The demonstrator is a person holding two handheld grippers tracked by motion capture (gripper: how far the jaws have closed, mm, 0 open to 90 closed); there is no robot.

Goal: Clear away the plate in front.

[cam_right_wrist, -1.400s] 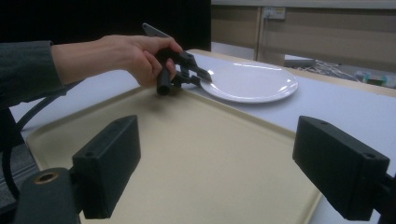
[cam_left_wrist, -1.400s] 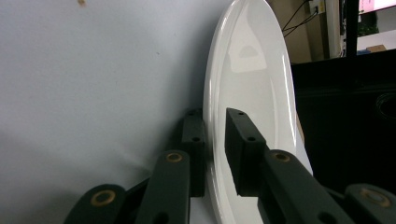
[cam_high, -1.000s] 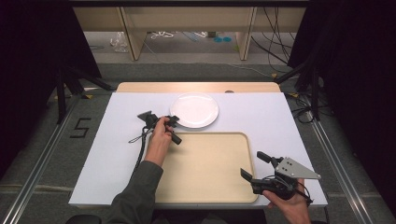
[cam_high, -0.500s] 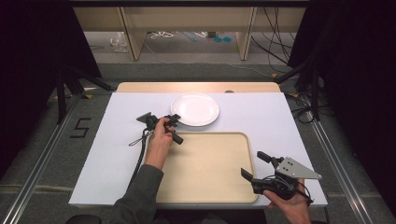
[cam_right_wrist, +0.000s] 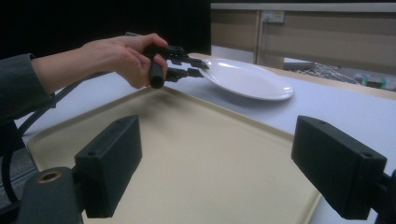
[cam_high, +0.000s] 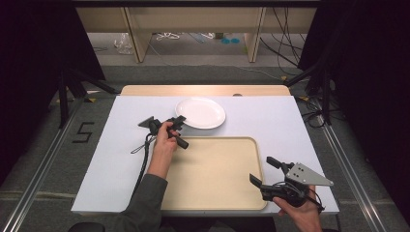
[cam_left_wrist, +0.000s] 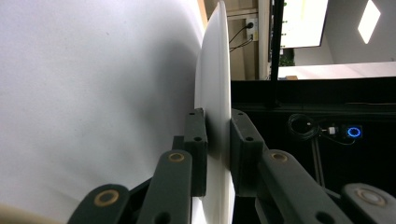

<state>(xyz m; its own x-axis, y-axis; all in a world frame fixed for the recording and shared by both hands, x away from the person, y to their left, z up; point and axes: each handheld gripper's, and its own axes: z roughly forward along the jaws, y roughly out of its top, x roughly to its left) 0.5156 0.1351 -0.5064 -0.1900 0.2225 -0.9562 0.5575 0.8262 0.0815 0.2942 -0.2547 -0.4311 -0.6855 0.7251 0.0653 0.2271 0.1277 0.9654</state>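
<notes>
A round white plate (cam_high: 202, 112) lies on the white table sheet just beyond the beige tray (cam_high: 212, 174). My left gripper (cam_high: 179, 122) is turned on its side with its jaws shut on the plate's near left rim. In the left gripper view the plate (cam_left_wrist: 215, 93) stands edge-on between the two pads (cam_left_wrist: 196, 135), held at my left gripper (cam_left_wrist: 214, 140). My right gripper (cam_high: 262, 173) hovers open over the tray's near right corner. In the right gripper view its jaws stand wide apart at my right gripper (cam_right_wrist: 224, 168), with the tray (cam_right_wrist: 196, 154) below and the plate (cam_right_wrist: 247, 79) beyond.
The white sheet (cam_high: 290, 125) covers a wooden table whose far edge (cam_high: 203, 90) shows behind the plate. A cable (cam_high: 144, 159) trails from my left gripper along the forearm. Shelving and cables stand on the floor past the table.
Nearly nothing has moved. The left gripper stays at the plate's rim and the right gripper holds over the tray's corner.
</notes>
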